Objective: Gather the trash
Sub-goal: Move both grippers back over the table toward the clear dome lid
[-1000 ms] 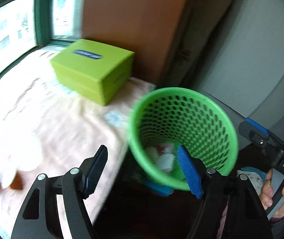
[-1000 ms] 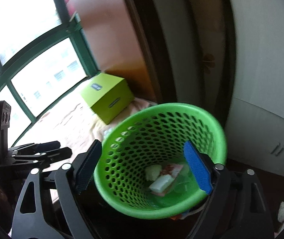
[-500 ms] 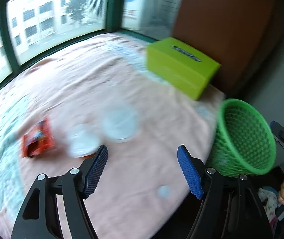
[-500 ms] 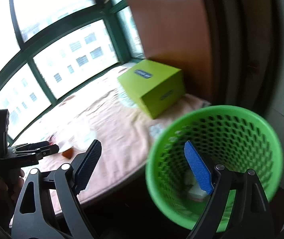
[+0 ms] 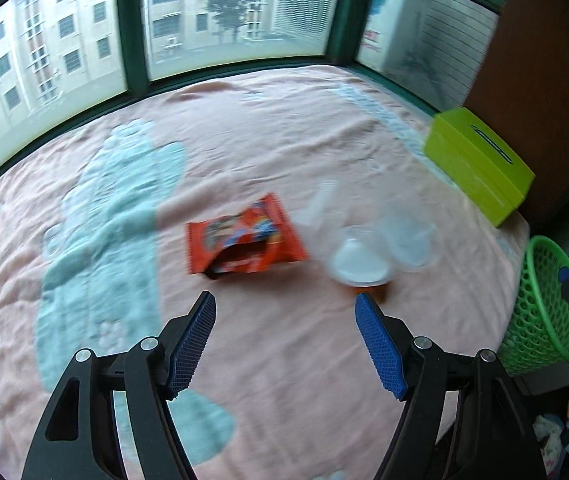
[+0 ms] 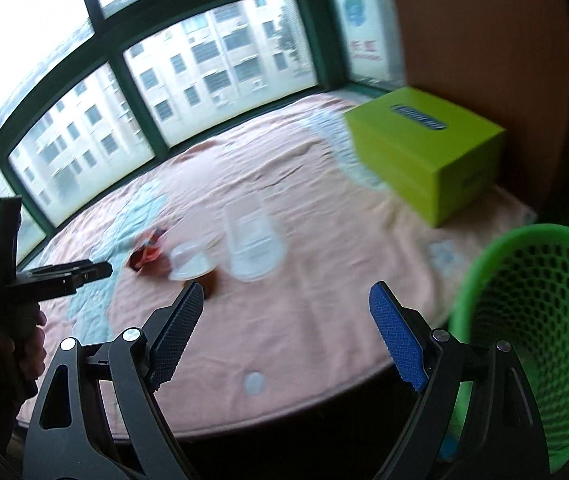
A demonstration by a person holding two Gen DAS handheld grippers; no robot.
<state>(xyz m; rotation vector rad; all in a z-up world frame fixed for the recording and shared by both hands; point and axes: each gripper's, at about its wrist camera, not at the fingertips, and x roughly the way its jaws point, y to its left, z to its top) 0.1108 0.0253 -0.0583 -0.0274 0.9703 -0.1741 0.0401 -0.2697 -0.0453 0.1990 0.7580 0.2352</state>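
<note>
An orange snack wrapper lies torn open on the pink cloth. Right of it sit two clear plastic cups, one a lidded cup with brown at its base. My left gripper hovers open above the cloth, just short of the wrapper, nothing between its jaws. It also shows at the left of the right wrist view, the left gripper held by a hand. My right gripper is open and empty, near the table's front edge. The green mesh bin stands off the table's right end.
A lime-green box sits at the cloth's far right by a brown panel. Windows with green frames ring the far side. The round table's edge curves in front, with dark floor below.
Both views have swung left, away from the green bin and onto the table. The wrapper and cups have come into the middle of the left wrist view. Both grippers stay equally wide.
</note>
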